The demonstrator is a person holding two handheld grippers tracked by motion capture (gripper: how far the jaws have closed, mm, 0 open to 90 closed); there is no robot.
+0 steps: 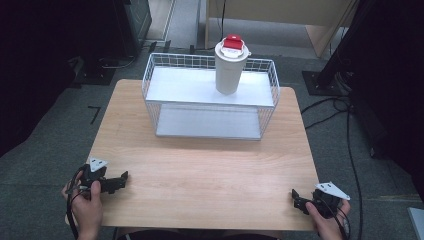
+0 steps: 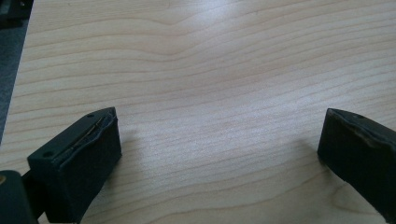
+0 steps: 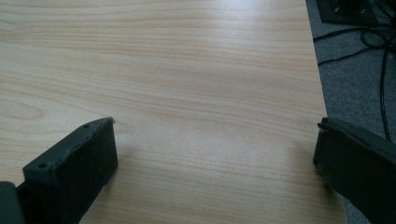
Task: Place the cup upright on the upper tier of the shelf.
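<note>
Resting at near desk corners: left gripper (image 1: 121,178) and right gripper (image 1: 296,198), jaws spread wide, nothing held. Desk (image 1: 210,185) bare between. White cup (image 1: 229,70) with red lid upright on wire rack (image 1: 150,92) top shelf, far edge. Judged: no grasp begun; reach, pickup all outstanding.

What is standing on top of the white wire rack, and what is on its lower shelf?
On the rack's top shelf stands a white cup with a red-and-white lid, upright, toward the right. The lower shelf looks bare in front; its back part is covered by the top shelf.
</note>
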